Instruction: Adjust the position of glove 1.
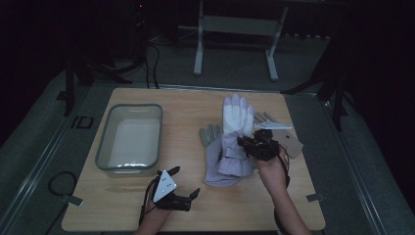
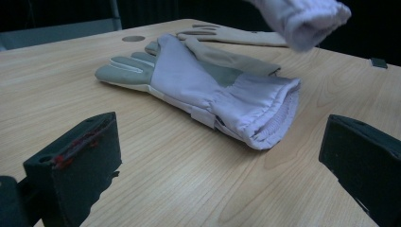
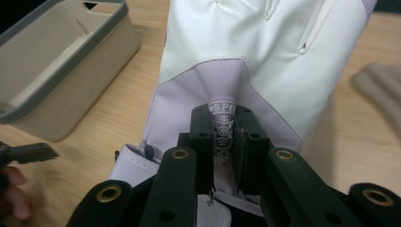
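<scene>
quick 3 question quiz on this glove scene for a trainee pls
1. True or false: the right gripper is pinching the white-palmed glove.
2. How do the left gripper's jaws stand? A) wide apart B) closed on a glove
3. What lies on the table to the left of the gloves?

Key: 1 true. 2 A. 3 a bin, nothing in it.
</scene>
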The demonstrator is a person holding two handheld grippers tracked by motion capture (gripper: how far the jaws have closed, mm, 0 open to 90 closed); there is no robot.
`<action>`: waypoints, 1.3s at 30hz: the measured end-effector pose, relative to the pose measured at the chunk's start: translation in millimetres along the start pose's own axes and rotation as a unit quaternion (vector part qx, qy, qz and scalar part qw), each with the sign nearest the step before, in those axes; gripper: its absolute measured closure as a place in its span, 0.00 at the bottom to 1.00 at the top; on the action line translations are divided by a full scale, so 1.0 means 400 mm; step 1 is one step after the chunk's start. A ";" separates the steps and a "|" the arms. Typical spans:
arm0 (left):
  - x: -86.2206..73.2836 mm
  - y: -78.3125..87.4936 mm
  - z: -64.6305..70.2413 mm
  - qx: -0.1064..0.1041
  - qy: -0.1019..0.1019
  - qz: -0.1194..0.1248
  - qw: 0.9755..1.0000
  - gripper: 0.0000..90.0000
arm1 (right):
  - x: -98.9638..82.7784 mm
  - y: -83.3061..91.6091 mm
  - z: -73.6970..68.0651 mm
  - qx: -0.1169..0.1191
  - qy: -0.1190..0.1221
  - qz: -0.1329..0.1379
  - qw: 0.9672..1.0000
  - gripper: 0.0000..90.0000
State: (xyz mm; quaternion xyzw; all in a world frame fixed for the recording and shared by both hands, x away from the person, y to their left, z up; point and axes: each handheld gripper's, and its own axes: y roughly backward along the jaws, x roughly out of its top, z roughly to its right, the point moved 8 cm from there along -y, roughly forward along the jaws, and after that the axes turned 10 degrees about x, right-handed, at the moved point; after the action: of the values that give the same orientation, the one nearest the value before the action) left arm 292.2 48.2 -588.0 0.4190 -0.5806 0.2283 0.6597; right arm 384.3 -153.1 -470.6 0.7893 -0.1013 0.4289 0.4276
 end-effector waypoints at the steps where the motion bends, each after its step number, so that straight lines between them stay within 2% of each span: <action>1: 0.000 0.000 0.000 0.000 0.000 0.000 1.000 0.00 | -0.005 -0.009 -0.009 0.000 -0.003 -0.005 1.000 0.89; 6: 0.001 0.000 0.001 0.000 -0.002 0.002 1.000 0.00 | -0.022 -0.044 -0.039 0.002 -0.013 -0.009 1.000 0.89; 12: 0.000 0.001 0.001 -0.002 -0.001 0.002 1.000 0.00 | -0.050 -0.089 -0.054 -0.002 0.000 -0.042 0.999 0.88; 17: 0.000 0.000 0.001 -0.001 0.000 0.002 1.000 0.00 | -0.065 -0.128 -0.038 -0.009 -0.005 -0.059 0.998 0.88; 19: 0.001 0.000 0.002 0.000 0.000 0.002 1.000 0.00 | -0.070 -0.143 -0.032 -0.007 -0.019 -0.064 0.998 0.88; 23: 0.000 0.000 0.003 0.000 -0.002 0.002 1.000 0.00 | -0.085 -0.174 -0.025 -0.016 -0.021 -0.077 0.997 0.88; 28: 0.000 0.000 0.003 0.000 -0.002 0.003 1.000 0.00 | -0.110 -0.207 -0.010 -0.022 -0.036 -0.089 0.995 0.87; 33: 0.000 0.000 0.004 -0.001 -0.005 0.001 1.000 0.00 | -0.115 -0.224 -0.010 -0.020 -0.037 -0.094 0.995 0.87; 39: 0.000 0.000 0.002 -0.001 -0.002 0.000 1.000 0.00 | -0.124 -0.236 -0.003 -0.014 -0.033 -0.098 0.994 0.78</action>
State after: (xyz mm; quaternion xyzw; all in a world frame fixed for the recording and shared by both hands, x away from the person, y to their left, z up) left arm 291.7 47.4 -588.1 0.4190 -0.5820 0.2265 0.6591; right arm 403.0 -104.5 -563.6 0.8032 -0.0434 0.3565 0.4753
